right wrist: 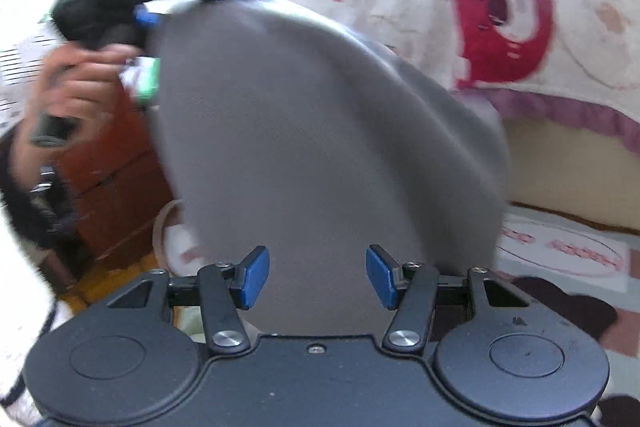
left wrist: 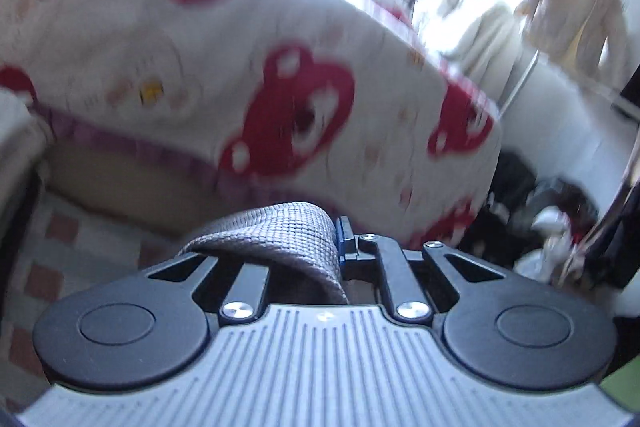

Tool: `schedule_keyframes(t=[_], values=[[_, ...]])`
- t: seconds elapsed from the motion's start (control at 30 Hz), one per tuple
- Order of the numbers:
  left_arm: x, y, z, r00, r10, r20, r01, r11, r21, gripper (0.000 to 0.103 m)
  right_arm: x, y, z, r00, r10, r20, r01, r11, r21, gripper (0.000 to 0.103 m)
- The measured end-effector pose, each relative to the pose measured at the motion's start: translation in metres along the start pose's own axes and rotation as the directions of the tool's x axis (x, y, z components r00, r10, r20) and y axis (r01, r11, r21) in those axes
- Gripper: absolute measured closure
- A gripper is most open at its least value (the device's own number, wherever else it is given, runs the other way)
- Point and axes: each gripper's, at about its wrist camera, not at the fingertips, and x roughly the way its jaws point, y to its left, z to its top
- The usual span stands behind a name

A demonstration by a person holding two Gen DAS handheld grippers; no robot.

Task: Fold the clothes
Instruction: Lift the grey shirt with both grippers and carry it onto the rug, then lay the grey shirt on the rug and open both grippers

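A grey knit garment (right wrist: pixel 312 131) hangs in the air in front of the bed. My left gripper (left wrist: pixel 338 239) is shut on its top edge, and a fold of the grey fabric (left wrist: pixel 280 239) drapes over the left finger. In the right wrist view that left gripper (right wrist: pixel 150 17) shows at the upper left, held by a person's hand (right wrist: pixel 76 87). My right gripper (right wrist: pixel 319 277) is open low in front of the hanging cloth. Its blue pads (right wrist: pixel 256 277) stand apart and do not press on the cloth. The views are blurred.
A bed with a cream blanket (left wrist: pixel 200 67) printed with red bear heads fills the background. A reddish wooden cabinet (right wrist: pixel 116 195) stands left. A patterned floor mat (right wrist: pixel 560 251) lies below. A cream garment on a rack (left wrist: pixel 576 11) and a dark pile of things (left wrist: pixel 540 219) sit at right.
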Motion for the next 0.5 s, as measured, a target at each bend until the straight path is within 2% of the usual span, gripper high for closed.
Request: schedule_keyframes(t=[0.07,0.13,0.17,0.2,0.23,0.27,0.3,0.33,0.37,0.4,0.47,0.5], values=[[0.036,-0.002,-0.026,0.994,0.000,-0.113,0.000,1.000,0.002,0.094,0.008,0.006,-0.005,0.997,0.076,0.017,-0.076,0.997,-0.002,0.037],[0.072,-0.003,-0.053,0.974,0.000,-0.226,0.001,1.000,0.004,0.094,0.023,0.012,-0.011,0.991,0.136,0.012,-0.136,0.991,-0.009,0.033],[0.083,-0.003,-0.065,0.959,-0.017,-0.283,0.015,1.000,-0.011,0.088,0.032,0.015,-0.013,0.990,0.139,-0.010,-0.139,0.990,-0.015,0.032],[0.089,-0.002,-0.076,0.943,-0.033,-0.331,0.026,0.999,-0.024,0.085,0.041,0.017,-0.015,0.993,0.106,-0.044,-0.107,0.994,-0.024,0.032],[0.094,-0.001,-0.086,0.925,-0.048,-0.378,0.036,0.999,-0.038,0.079,0.051,0.016,-0.017,0.996,0.038,-0.079,-0.042,0.998,-0.040,0.033],[0.096,0.001,-0.093,0.914,-0.048,-0.404,0.035,0.999,-0.038,0.076,0.059,0.013,-0.020,0.994,-0.044,-0.103,0.037,0.997,-0.064,0.038],[0.096,0.003,-0.097,0.911,-0.038,-0.411,0.024,0.999,-0.038,0.076,0.064,0.008,-0.025,0.988,-0.107,-0.114,0.098,0.992,-0.082,0.063],[0.091,0.007,-0.099,0.918,-0.035,-0.395,0.025,0.999,-0.031,0.075,0.070,-0.003,-0.030,0.979,-0.161,-0.126,0.151,0.985,-0.089,0.084],[0.086,0.011,-0.101,0.926,-0.034,-0.377,0.027,0.999,-0.023,0.069,0.074,-0.018,-0.035,0.969,-0.205,-0.137,0.197,0.978,-0.073,0.101],[0.079,0.015,-0.102,0.937,-0.036,-0.348,0.033,0.999,-0.013,0.066,0.073,-0.034,-0.038,0.961,-0.241,-0.136,0.239,0.971,-0.030,0.102],[0.066,0.026,-0.105,0.961,-0.019,-0.277,0.025,1.000,0.017,0.055,0.063,-0.064,-0.041,0.936,-0.333,-0.117,0.342,0.937,0.069,0.101],[0.059,0.031,-0.107,0.971,-0.011,-0.240,0.020,0.999,0.033,0.055,0.058,-0.078,-0.042,0.919,-0.378,-0.111,0.390,0.913,0.119,0.101]])
